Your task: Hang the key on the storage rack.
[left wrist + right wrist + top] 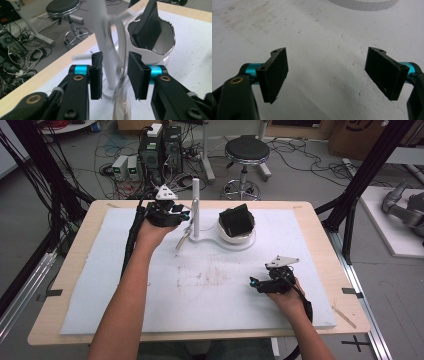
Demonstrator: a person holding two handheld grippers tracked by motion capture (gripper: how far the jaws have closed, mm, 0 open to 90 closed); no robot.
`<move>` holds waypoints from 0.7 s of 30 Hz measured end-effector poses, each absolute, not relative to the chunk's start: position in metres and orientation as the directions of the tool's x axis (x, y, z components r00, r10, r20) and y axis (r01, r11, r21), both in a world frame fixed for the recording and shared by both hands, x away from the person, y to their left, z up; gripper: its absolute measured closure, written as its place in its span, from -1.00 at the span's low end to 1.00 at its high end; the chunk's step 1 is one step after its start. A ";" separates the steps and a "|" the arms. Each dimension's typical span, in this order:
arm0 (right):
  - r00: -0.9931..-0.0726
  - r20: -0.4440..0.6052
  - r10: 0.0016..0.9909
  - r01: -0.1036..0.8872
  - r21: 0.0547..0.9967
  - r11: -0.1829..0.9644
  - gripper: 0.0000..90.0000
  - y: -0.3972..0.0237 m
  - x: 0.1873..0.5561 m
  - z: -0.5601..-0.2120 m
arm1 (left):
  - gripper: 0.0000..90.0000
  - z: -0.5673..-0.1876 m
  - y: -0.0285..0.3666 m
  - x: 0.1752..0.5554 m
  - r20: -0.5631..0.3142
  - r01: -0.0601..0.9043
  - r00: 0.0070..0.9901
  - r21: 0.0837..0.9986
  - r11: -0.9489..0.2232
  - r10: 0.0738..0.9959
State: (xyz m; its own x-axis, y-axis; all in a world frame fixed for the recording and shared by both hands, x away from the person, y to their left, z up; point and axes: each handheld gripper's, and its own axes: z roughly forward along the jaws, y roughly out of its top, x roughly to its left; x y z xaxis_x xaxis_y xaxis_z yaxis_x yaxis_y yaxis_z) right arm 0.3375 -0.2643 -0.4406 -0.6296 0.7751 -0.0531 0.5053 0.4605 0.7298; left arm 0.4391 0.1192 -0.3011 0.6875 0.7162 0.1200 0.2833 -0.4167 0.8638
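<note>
A white stand with an upright post [196, 202] [101, 37] shares its base with a white bowl [226, 236] [152, 56] that holds a black cloth [236, 220] [147, 25]. My left gripper [186, 216] [115, 72] is at the post, jaws apart. A blurred silvery utensil [121, 100] hangs between the pads without being pressed. In the high view the utensil [182, 240] slants down to the mat below that gripper. My right gripper [252, 282] [327, 72] rests low over the mat at the front right, open, with nothing between its pads.
A white foam mat [200, 290] covers most of the wooden table [320, 235]. Beyond the far edge stand a black stool [246, 152] and computer cases [160, 147] among floor cables. Black frame posts flank both sides of the table.
</note>
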 end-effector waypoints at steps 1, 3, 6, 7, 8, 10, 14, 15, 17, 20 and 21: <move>-0.630 -0.054 0.775 0.504 0.730 0.461 -0.58 -0.264 0.338 -0.441 | 0.38 -0.301 0.120 0.439 0.116 0.285 0.686 0.866 -0.412 0.718; -0.630 -0.055 0.775 0.504 0.730 0.461 -0.58 -0.264 0.337 -0.441 | 0.34 -0.300 0.122 0.438 0.115 0.287 0.681 0.866 -0.408 0.723; -0.632 -0.060 0.773 0.501 0.730 0.466 -0.58 -0.264 0.337 -0.440 | 0.28 -0.300 0.125 0.435 0.106 0.288 0.681 0.871 -0.398 0.725; -0.631 -0.060 0.773 0.500 0.730 0.466 -0.58 -0.264 0.337 -0.440 | 0.25 -0.301 0.127 0.434 0.104 0.291 0.677 0.872 -0.395 0.729; -0.631 -0.059 0.774 0.501 0.730 0.464 -0.58 -0.264 0.337 -0.440 | 0.20 -0.301 0.128 0.432 0.105 0.295 0.674 0.869 -0.397 0.731; -0.630 -0.058 0.775 0.502 0.730 0.463 -0.58 -0.263 0.337 -0.440 | 0.10 -0.304 0.131 0.428 0.086 0.311 0.667 0.871 -0.381 0.740; -0.634 -0.061 0.771 0.499 0.730 0.468 -0.58 -0.263 0.339 -0.441 | -0.01 -0.309 0.138 0.419 0.074 0.315 0.680 0.869 -0.381 0.730; -0.633 -0.062 0.771 0.499 0.729 0.468 -0.58 -0.263 0.339 -0.441 | -0.03 -0.309 0.140 0.416 0.067 0.315 0.681 0.872 -0.374 0.729; -0.631 -0.060 0.773 0.502 0.729 0.466 -0.58 -0.263 0.339 -0.441 | -0.10 -0.310 0.145 0.412 0.048 0.324 0.690 0.872 -0.367 0.722; -0.633 -0.064 0.771 0.496 0.731 0.468 -0.58 -0.263 0.339 -0.440 | -0.17 -0.313 0.148 0.404 0.032 0.320 0.705 0.877 -0.358 0.709; -0.633 -0.065 0.771 0.496 0.731 0.469 -0.58 -0.263 0.339 -0.440 | -0.19 -0.315 0.149 0.401 0.033 0.320 0.710 0.875 -0.364 0.703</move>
State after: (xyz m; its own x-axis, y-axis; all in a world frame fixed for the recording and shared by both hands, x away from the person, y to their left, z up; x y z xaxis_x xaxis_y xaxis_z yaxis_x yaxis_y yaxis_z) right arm 0.3388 -0.2630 -0.4401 -0.6330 0.7714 -0.0651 0.4961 0.4689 0.7308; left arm 0.4009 0.1494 -0.3152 0.7100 0.7034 0.0328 0.3199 -0.3637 0.8748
